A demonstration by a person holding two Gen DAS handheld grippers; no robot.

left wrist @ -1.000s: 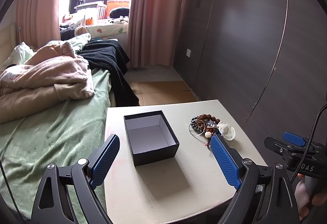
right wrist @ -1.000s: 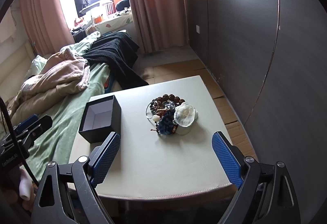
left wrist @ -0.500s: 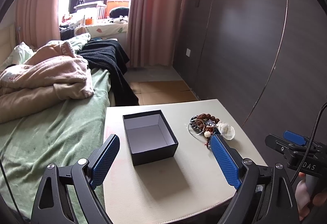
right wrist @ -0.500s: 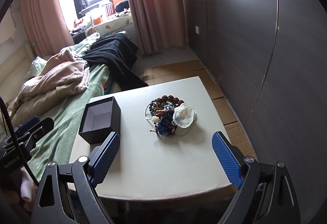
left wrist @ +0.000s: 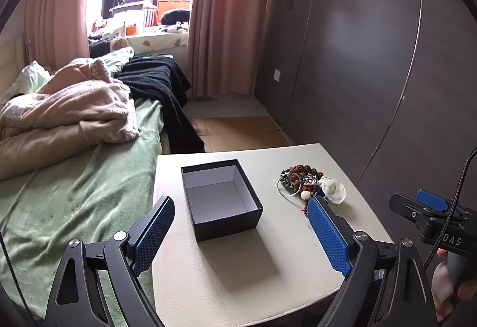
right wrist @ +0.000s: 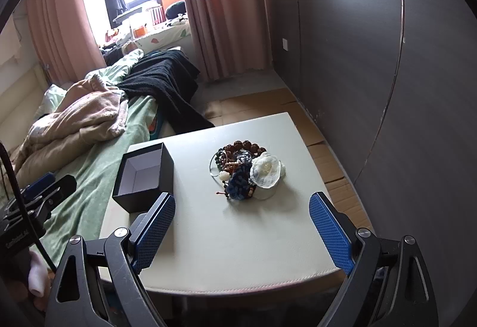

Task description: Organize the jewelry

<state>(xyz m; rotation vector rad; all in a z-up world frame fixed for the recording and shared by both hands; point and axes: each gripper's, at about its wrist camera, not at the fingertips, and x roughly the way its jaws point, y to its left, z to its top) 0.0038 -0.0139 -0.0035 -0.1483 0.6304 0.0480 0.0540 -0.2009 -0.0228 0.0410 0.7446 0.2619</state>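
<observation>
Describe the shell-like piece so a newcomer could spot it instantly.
On the pale table beside the bed, right of the open black box, lies a jewelry pile. The shell-like piece sits on the pile's right edge: pale, glossy and broad, unlike the dark beads around it.

Jewelry heap (right wrist: 246, 172) beside empty open box (right wrist: 144, 177)

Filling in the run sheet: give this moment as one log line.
left gripper: open, empty | right gripper: open, empty | black square cardboard box: empty | heaped bead jewelry: untouched on white table
</observation>
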